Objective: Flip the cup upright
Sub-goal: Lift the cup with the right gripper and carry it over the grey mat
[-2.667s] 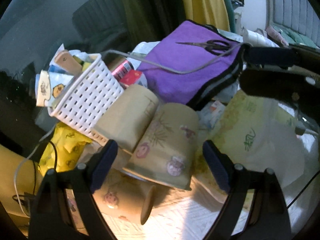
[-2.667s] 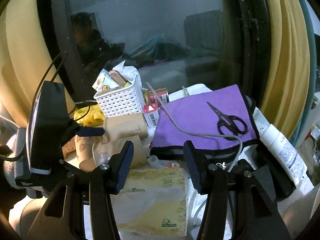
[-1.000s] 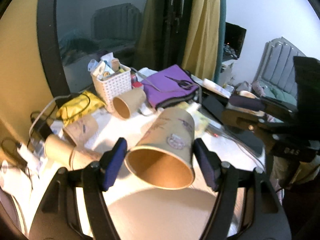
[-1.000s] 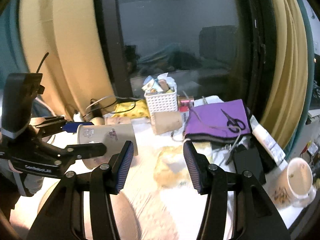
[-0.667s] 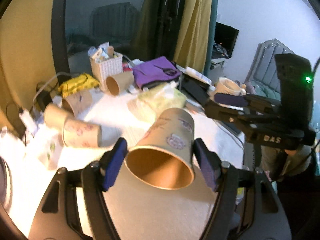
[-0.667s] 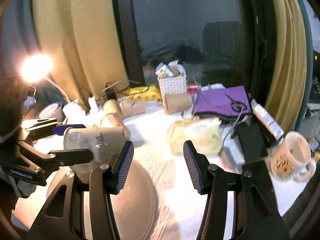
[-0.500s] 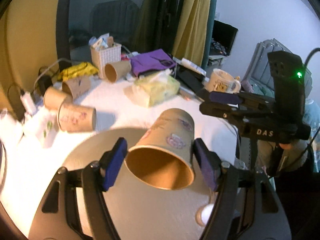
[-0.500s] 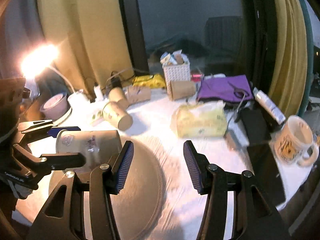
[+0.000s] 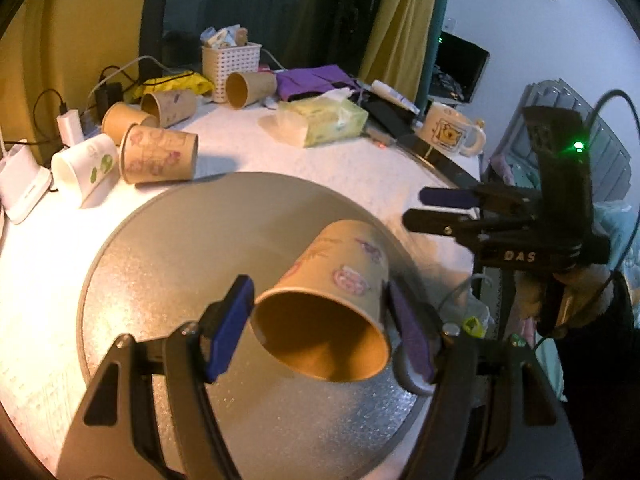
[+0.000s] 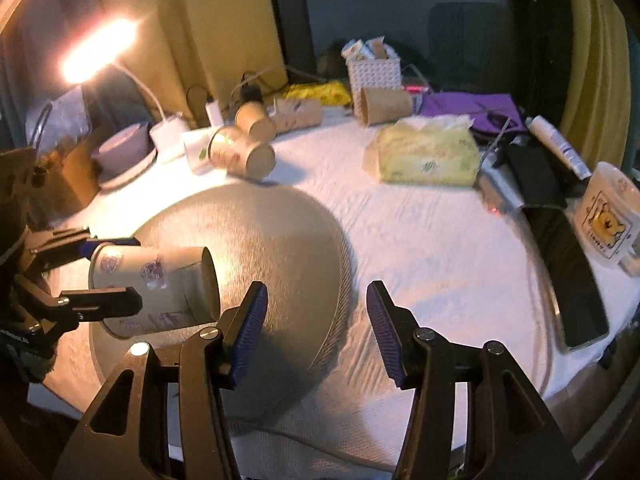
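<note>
Left gripper (image 9: 320,326) clamped; right gripper (image 10: 316,332) spread

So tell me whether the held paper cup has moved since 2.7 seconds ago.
Yes. The left gripper carried the paper cup away from the white basket, now far behind, to above the round grey mat.

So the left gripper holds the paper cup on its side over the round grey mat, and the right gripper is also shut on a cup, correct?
Not quite. The right gripper is open and holds nothing, as the right wrist view shows. The rest stands: the left gripper holds the paper cup on its side over the round grey mat.
</note>
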`<action>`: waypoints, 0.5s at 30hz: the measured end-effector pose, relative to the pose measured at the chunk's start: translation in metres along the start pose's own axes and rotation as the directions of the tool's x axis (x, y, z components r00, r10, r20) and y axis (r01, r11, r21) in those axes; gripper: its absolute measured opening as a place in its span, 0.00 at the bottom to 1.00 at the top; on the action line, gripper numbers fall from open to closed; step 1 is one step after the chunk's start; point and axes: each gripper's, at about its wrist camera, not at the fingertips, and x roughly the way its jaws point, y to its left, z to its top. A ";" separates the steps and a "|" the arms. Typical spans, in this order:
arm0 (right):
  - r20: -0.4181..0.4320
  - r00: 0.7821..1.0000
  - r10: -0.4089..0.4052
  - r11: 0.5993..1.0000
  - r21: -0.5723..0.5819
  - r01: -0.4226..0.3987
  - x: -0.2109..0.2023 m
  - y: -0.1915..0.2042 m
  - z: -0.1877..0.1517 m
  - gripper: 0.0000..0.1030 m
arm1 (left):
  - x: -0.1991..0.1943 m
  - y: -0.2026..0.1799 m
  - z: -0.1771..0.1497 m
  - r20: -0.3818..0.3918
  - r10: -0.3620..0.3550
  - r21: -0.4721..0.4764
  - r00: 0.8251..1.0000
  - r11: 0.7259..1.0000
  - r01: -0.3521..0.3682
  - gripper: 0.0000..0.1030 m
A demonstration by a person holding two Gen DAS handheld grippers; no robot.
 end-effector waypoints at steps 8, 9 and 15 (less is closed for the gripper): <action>-0.038 0.999 -0.006 1.000 -0.007 0.006 0.026 0.000 0.004 0.53 | 0.016 0.008 0.002 -0.017 -0.023 0.032 1.000 0.999 0.023 0.68; -0.041 0.999 -0.005 1.000 -0.007 0.005 0.028 0.000 0.004 0.53 | 0.018 0.009 0.002 -0.020 -0.027 0.035 0.999 0.999 0.028 0.68; -0.069 0.998 0.005 1.000 -0.022 -0.006 0.040 0.008 0.004 0.53 | 0.022 0.015 0.002 -0.030 -0.055 0.031 0.998 0.998 0.056 0.69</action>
